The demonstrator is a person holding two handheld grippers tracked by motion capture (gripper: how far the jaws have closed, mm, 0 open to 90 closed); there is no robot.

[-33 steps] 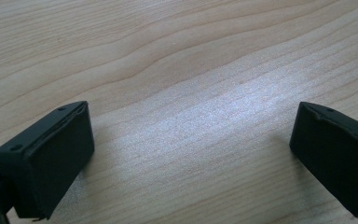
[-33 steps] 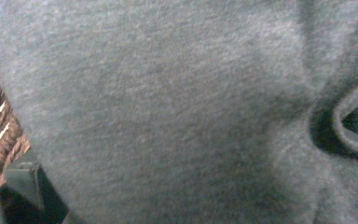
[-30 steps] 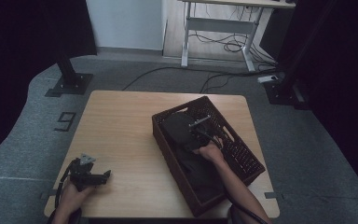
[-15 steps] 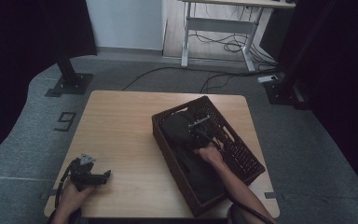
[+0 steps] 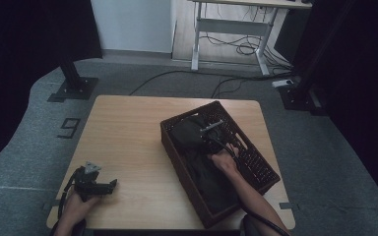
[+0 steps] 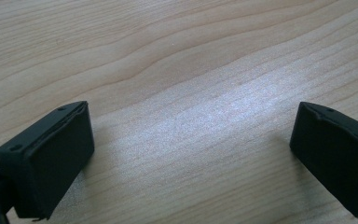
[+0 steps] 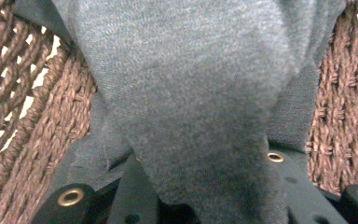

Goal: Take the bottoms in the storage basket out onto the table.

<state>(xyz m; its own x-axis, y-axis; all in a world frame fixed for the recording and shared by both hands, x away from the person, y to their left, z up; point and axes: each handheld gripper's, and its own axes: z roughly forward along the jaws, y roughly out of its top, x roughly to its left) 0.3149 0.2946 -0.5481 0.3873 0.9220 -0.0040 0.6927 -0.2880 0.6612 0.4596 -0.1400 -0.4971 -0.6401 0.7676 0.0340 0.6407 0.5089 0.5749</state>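
Since the earlier frame my right claw (image 5: 203,139) has been closing its jaws inside the wicker basket (image 5: 256,169), and they now pinch a fold of the dark grey cloth (image 5: 189,140). From the right gripper view the fabric (image 7: 186,93) bunches up between my jaws and narrows down into them, with the brown woven wall (image 7: 32,135) of the basket rising on both sides just behind it. So this claw is drawn in narrow, gripping the cloth.

Seen from the high view, the basket sits on the right half of the tabletop (image 5: 128,132), turned at an angle, one corner near the far right edge and another reaching the near edge. The cloth lies heaped in it, filling most of its floor, and my right hand (image 5: 222,161) reaches in over the near-right side, the cable trailing back along my forearm.

My left claw (image 5: 109,184) lies low at the near left corner of the tabletop, held in my left hand (image 5: 78,204), well apart from the basket. In the left gripper view its two black pads (image 6: 51,156) stand wide apart with nothing but bare wood grain between them.
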